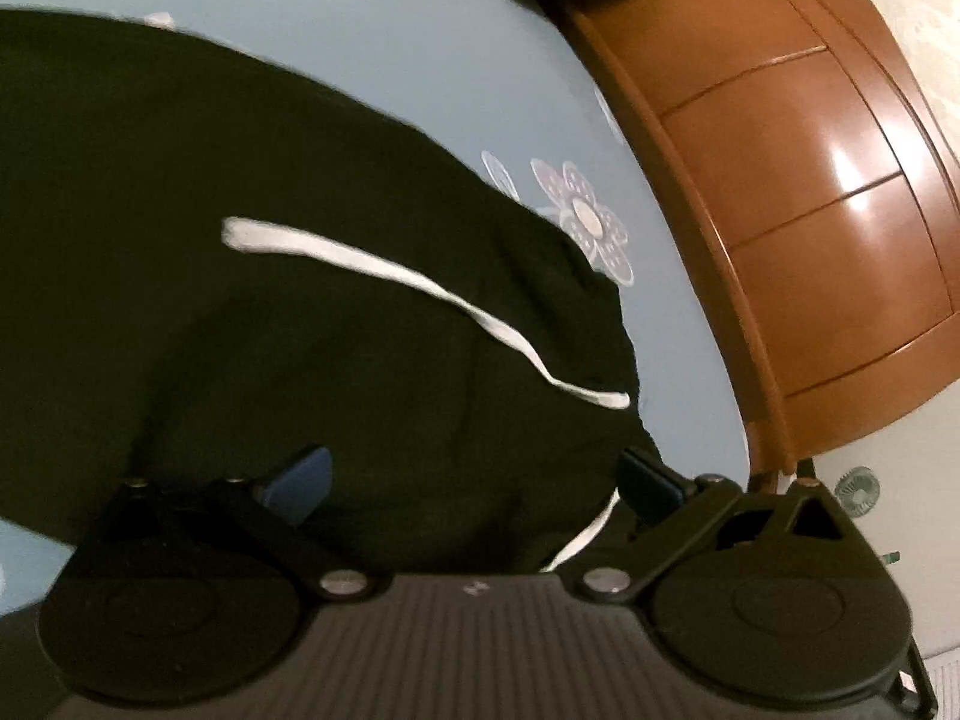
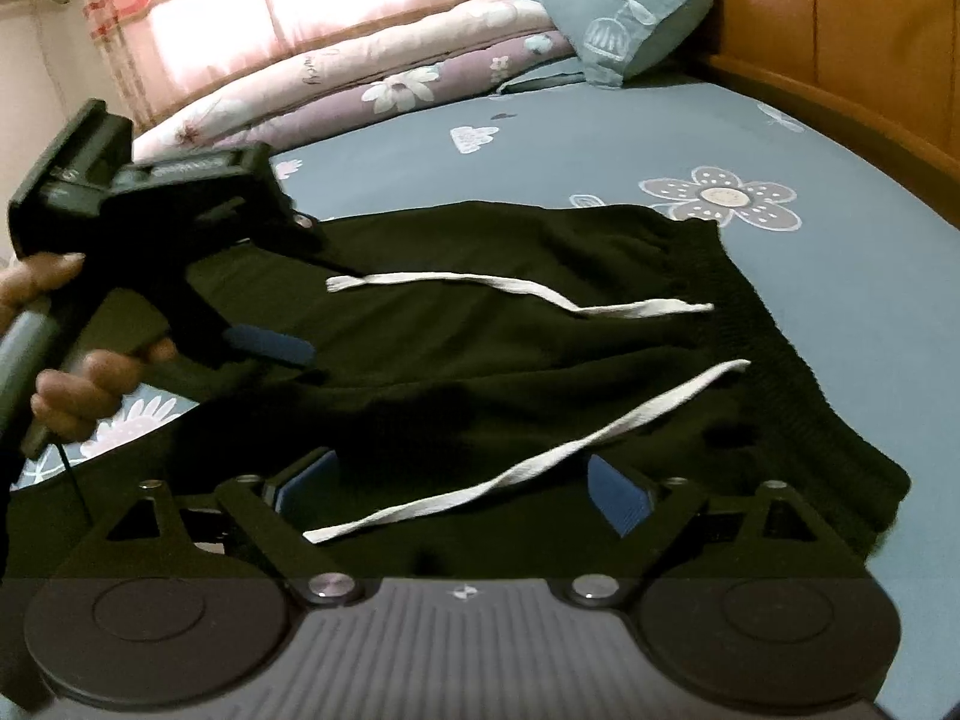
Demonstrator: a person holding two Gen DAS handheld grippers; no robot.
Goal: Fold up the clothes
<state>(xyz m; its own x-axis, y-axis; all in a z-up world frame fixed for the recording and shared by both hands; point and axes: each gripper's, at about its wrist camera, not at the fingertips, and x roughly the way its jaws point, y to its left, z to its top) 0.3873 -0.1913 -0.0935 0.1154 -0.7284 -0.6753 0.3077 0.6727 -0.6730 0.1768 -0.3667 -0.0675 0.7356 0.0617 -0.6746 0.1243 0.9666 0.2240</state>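
Nearest me, my right gripper [image 2: 462,492] is spread wide over the black shorts [image 2: 480,360], gripping nothing; one white drawstring [image 2: 528,456] trails between its fingers. My left gripper [image 1: 474,480] is equally wide and empty above the same cloth. The shorts lie roughly flat on the blue bedsheet [image 2: 600,150], waistband [image 2: 762,324] rightward; whether they're already doubled over I can't tell. Beyond sit the pillow [image 2: 636,18] and the rolled quilt [image 2: 360,78].

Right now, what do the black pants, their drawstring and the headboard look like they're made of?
Black pants: soft matte knit, likely cotton jersey, with a ribbed elastic waistband. Drawstring: flat white woven tape, probably cotton, with frayed-looking ends. Headboard: orange-brown wood or veneer, glossy varnish judging by the bright light reflections.
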